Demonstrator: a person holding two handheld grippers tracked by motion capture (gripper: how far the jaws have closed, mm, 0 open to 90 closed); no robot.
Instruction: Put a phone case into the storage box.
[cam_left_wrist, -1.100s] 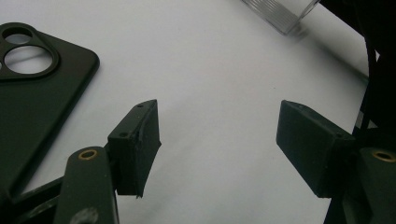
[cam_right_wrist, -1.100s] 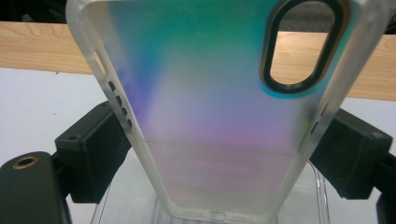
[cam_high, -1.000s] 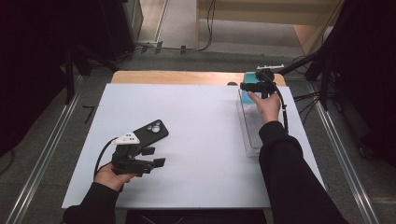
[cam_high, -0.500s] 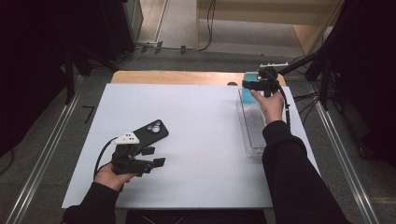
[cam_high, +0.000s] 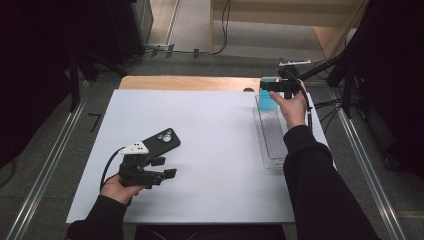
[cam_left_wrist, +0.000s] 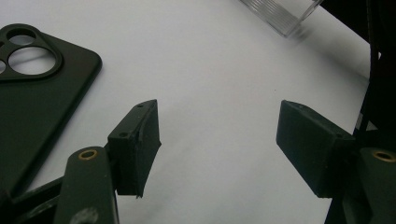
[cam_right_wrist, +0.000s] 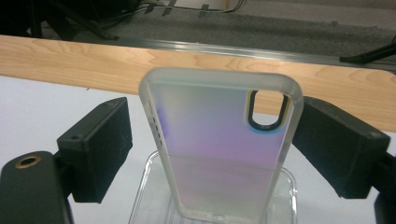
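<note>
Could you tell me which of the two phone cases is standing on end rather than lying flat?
The translucent iridescent case, standing in the clear tray between the right gripper jaws. The black case lies flat on the white table beside the left gripper.

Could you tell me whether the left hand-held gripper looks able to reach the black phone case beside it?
Probably yes. The left hand-held gripper stands open on bare table, with the black phone case lying flat close beside it and nothing between them.

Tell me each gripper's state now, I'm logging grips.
Left gripper: open, empty.
Right gripper: holding the translucent phone case over the clear tray.
</note>
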